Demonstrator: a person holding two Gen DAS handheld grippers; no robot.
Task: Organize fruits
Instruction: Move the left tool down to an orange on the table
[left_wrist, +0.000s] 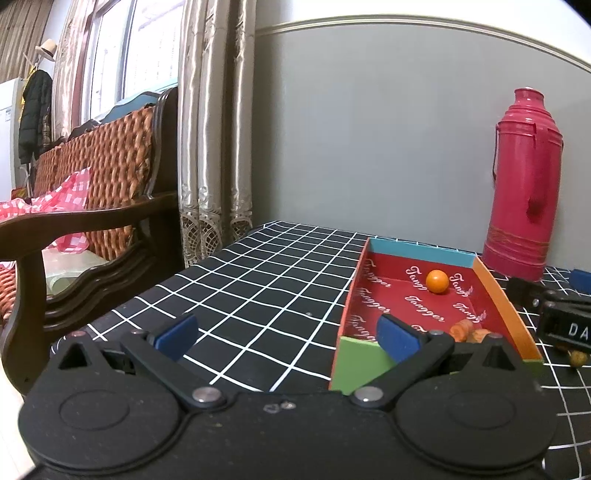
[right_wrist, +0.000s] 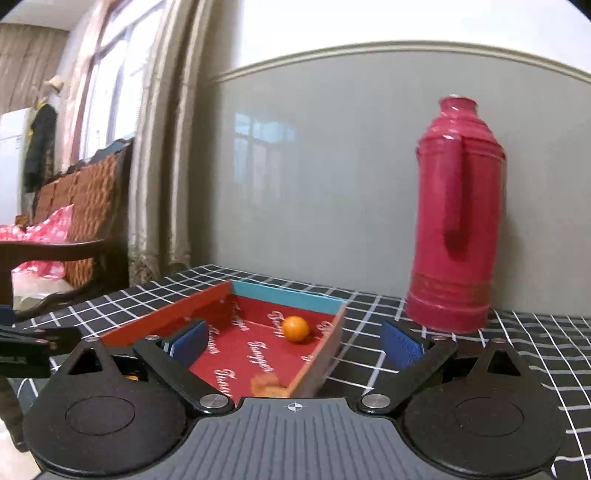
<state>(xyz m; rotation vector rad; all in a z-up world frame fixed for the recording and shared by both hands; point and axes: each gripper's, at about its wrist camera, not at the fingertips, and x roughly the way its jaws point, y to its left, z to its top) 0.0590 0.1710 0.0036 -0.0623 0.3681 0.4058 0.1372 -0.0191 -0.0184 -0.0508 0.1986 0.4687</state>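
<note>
While the small orange fruit (right_wrist: 295, 328) sits loose on the red floor of the shallow cardboard tray (right_wrist: 288, 297), toward its far blue wall, nothing pins it, so a knock to the tray could send it rolling. A second, paler and rougher fruit (right_wrist: 269, 384) lies at the tray's near end, just beside the right-hand wall and directly ahead of the right gripper (right_wrist: 295, 347), whose jaws stand wide apart with nothing pressed between the pads. Its right finger hangs outside that thin wall, so a forward push or a careless closing could catch the cardboard, tilt the light tray or slide it across the checked tablecloth (left_wrist: 258, 288). The left gripper (left_wrist: 288, 338) is also spread open and empty, its right pad near the tray's green near corner, where it could nudge the box. One more small brownish piece (left_wrist: 578, 358) lies on the cloth outside the tray's right side, partly hidden; I judge it easy to miss or brush aside. Behind, near the tabletop's far edge, a tall pink thermos (right_wrist: 458, 221) stands close enough that a wide swing could topple it
</note>
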